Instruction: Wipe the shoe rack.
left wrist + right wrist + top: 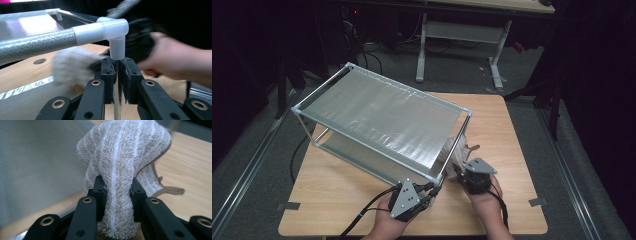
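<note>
A: What is the person doing nearest the camera?

B: The left gripper is clamping the thin metal upright of the shelf rack at its near corner, just under the white corner joint. Its jaws are squeezing that post, steadying the frame.

A: And the other hand?

B: The right gripper is pinching a bunched striped towel, beige and white terry, with the cloth rising between the pads and flopping over them. In the high view that towel is sitting just beside the same corner of the rack, partly behind the post, low over the wooden table.

A: So which step is this?

B: It looks like the wiping or stowing stage: one gripper is bracing the rack while the other is bringing the towel to it. Which of the two is meant cannot be told.

A: What is the next move asking for?

B: Probably carrying the towel past the post onto the silver shelf sheet or the lower tier, while the brace is holding.

A: Anything standing in the way?

B: The corner post and the left gripper are crowding the entry, and the towel's loose trim loop could be snagging there. Farther off, a white-legged desk is standing well apart.
</note>
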Demonstrator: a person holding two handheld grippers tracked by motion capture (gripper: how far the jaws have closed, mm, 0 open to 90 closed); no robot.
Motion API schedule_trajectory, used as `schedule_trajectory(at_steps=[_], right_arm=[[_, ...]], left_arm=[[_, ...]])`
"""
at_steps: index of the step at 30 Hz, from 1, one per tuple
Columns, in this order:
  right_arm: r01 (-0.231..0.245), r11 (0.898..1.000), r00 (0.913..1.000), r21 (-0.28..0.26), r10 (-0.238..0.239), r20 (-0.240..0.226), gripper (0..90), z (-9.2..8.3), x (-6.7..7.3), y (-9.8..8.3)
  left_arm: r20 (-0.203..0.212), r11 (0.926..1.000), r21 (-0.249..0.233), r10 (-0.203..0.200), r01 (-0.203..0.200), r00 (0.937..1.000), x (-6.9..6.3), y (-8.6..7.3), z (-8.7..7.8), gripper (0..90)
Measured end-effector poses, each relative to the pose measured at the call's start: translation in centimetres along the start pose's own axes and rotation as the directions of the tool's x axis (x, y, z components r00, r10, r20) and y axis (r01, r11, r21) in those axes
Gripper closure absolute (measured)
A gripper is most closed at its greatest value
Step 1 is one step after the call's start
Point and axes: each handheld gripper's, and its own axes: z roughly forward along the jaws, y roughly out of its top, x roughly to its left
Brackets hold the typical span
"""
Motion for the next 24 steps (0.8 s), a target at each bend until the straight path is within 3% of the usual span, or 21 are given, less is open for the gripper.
schedule_trajectory(at_steps=[1,2,4,6,13,17,19,21,24], right_arm=[[0.0,1.0,1.0,0.0,0.0,0.0,72.8,0.0,0.0,0.0],[0.002,1.0,0.9996,0.03,-0.001,-0.027,72.7,1.0,0.3,0.4],[0.028,0.996,0.9991,0.088,-0.025,-0.033,72.8,3.2,1.0,0.6],[0.037,0.985,0.9979,0.167,-0.028,-0.058,73.7,5.1,1.5,-0.3],[0.064,0.985,0.9963,0.157,-0.055,-0.066,74.3,4.4,1.8,-1.0],[0.057,0.986,0.996,0.156,-0.045,-0.077,74.2,4.0,1.5,-1.2],[0.079,0.986,0.9944,0.149,-0.067,-0.081,74.1,3.7,1.2,-1.4],[0.051,0.987,0.9957,0.15,-0.038,-0.085,74.1,3.1,1.2,-1.9],[0.052,0.989,0.9958,0.135,-0.041,-0.081,74.1,2.4,1.2,-2.5]], left_arm=[[0.0,1.0,0.0,0.0,0.0,1.0,0.0,0.0,0.0,80.2],[0.014,1.0,-0.002,-0.002,0.002,0.9999,0.0,0.0,-0.2,80.2],[0.025,1.0,-0.003,-0.007,0.007,0.9997,-0.1,-0.1,-0.6,80.4],[0.025,1.0,-0.004,0.0,0.0,0.9997,-0.1,-0.3,-1.1,80.4],[0.022,0.9996,-0.006,0.029,-0.029,0.9993,0.0,-0.4,-1.8,79.9],[-0.01,0.9996,0.008,0.028,-0.028,0.9995,0.3,-0.4,-2.4,79.8],[-0.021,0.9995,0.014,0.027,-0.027,0.9994,0.5,-0.4,-2.7,79.7],[-0.029,0.9996,0.016,0.025,-0.025,0.9993,0.7,-0.5,-3.0,79.6],[-0.05,0.9994,0.026,0.023,-0.021,0.9985,0.9,-0.6,-3.6,79.6]])
